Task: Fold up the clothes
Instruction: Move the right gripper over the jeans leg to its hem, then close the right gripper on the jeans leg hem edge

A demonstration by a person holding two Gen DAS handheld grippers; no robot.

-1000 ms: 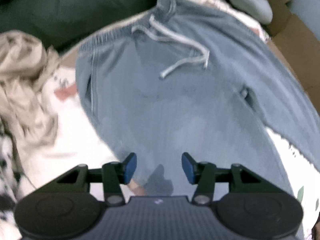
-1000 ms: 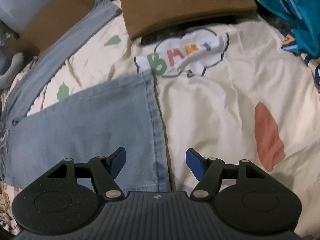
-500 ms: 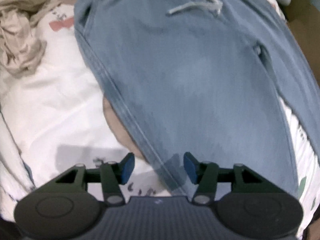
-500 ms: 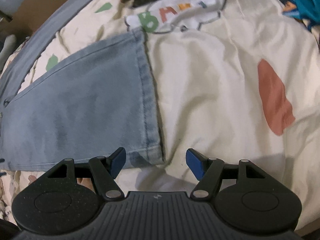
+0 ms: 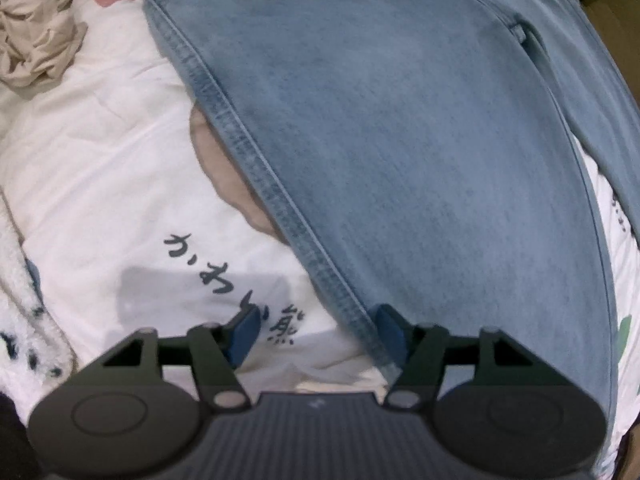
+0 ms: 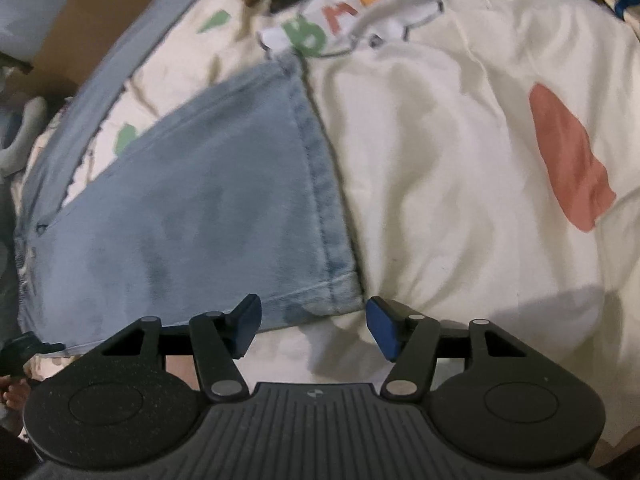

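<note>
Premises: a home bedroom. Evidence: a cream printed bedsheet (image 6: 460, 168) serves as the work surface; light blue jeans (image 5: 400, 140) lie on it; crumpled beige clothing (image 5: 36, 40) lies at the sheet's edge.

Jeans (image 5: 400, 140) flat on bedsheet (image 5: 100, 152)

Both wrist cameras look steeply down, close over the bed; they share the light-blue denim trousers (image 5: 420, 140) (image 6: 192, 216).
</note>
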